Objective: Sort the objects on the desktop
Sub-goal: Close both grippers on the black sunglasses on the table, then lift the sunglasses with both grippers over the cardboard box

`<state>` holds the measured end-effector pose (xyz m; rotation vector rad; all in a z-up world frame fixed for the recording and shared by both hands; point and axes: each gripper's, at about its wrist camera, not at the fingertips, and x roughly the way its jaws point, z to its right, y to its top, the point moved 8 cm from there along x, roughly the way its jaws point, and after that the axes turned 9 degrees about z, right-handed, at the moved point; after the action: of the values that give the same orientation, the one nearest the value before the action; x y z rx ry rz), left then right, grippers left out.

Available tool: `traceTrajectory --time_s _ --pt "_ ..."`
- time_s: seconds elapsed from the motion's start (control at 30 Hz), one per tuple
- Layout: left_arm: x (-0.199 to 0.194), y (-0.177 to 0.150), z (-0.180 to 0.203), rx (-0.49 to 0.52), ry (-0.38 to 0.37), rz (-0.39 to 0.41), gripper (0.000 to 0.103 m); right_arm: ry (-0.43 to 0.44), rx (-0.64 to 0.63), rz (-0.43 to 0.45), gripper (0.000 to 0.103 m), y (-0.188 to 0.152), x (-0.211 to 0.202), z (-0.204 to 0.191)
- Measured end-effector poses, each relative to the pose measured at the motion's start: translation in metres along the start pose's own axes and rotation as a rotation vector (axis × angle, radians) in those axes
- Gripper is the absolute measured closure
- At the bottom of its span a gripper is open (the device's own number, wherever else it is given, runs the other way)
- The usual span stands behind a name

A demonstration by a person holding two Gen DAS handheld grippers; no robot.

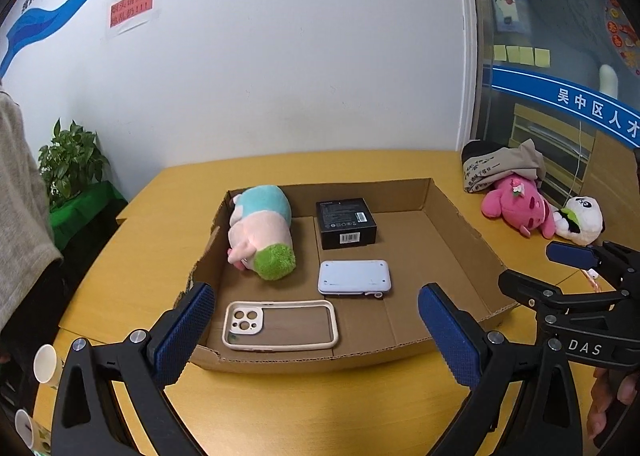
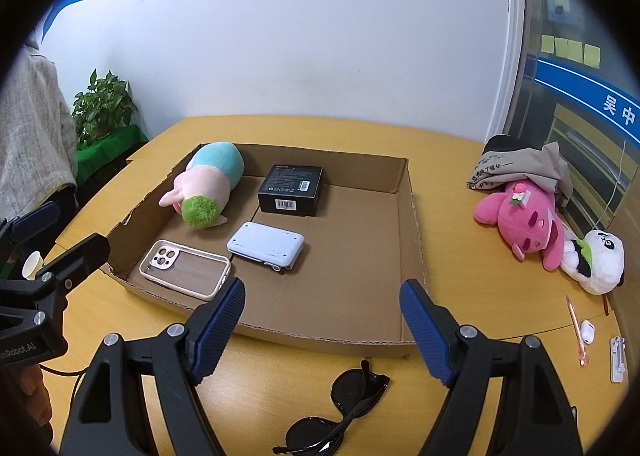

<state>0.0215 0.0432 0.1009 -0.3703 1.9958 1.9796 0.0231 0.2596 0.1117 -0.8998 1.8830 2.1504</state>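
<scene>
The cardboard tray (image 2: 412,216) sits on the yellow table (image 2: 460,296) as the place to gather things, I think. Four things lie in it already: a soft toy (image 2: 208,186) at ten o'clock, a black box (image 2: 291,195) at twelve, a white case (image 2: 266,250) in the middle, and a clear phone cover (image 2: 186,267) at eight. The sunglasses (image 2: 344,404) lie outside, at six o'clock, dark and shiny. The pink plush (image 2: 520,214) and the panda (image 2: 598,264) wait at three o'clock. The left gripper (image 1: 316,332) and the right gripper (image 2: 322,326) both have their tongs spread wide, holding nothing, ready to pick.
</scene>
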Motion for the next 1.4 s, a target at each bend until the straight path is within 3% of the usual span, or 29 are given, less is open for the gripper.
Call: traceTrajectory --time_s 0.13,0.3,0.4,0.57,0.67,0.8,0.97,1.0,1.07,1.13,1.3,1.4 --pt "0.003 -0.008 0.006 -0.004 -0.035 -0.022 0.0 0.009 0.006 -0.003 0.023 -0.003 0.0 0.002" --pt "0.008 -0.034 0.027 -0.014 -0.14 -0.098 0.0 0.031 0.091 -0.062 0.023 -0.027 0.008 0.032" --pt "0.012 -0.058 0.05 -0.016 -0.238 -0.164 0.0 0.035 0.187 -0.144 0.023 -0.058 0.02 0.065" --pt "0.017 -0.091 0.103 -0.029 -0.426 -0.262 0.0 0.114 0.429 -0.303 0.023 -0.114 0.04 0.103" --pt "0.02 -0.106 0.134 -0.054 -0.56 -0.339 0.001 0.147 0.466 -0.379 0.023 -0.14 0.052 0.102" --pt "0.029 -0.125 0.158 -0.074 -0.639 -0.417 0.006 0.204 0.499 -0.449 0.028 -0.161 0.065 0.086" --pt "0.039 -0.15 0.177 -0.076 -0.665 -0.503 0.027 0.224 0.514 -0.447 0.033 -0.163 0.068 0.078" --pt "0.041 -0.153 0.181 -0.075 -0.668 -0.514 0.031 0.217 0.508 -0.447 0.038 -0.164 0.068 0.078" --pt "0.044 -0.161 0.188 -0.067 -0.672 -0.541 0.05 0.203 0.489 -0.455 0.049 -0.165 0.067 0.076" --pt "0.044 -0.168 0.192 -0.043 -0.668 -0.556 0.063 0.2 0.485 -0.463 0.068 -0.167 0.068 0.075" --pt "0.042 -0.177 0.205 -0.022 -0.687 -0.57 0.08 0.19 0.477 -0.452 0.075 -0.17 0.066 0.071" --pt "0.037 -0.176 0.209 -0.005 -0.701 -0.563 0.091 0.202 0.487 -0.443 0.089 -0.168 0.063 0.069"
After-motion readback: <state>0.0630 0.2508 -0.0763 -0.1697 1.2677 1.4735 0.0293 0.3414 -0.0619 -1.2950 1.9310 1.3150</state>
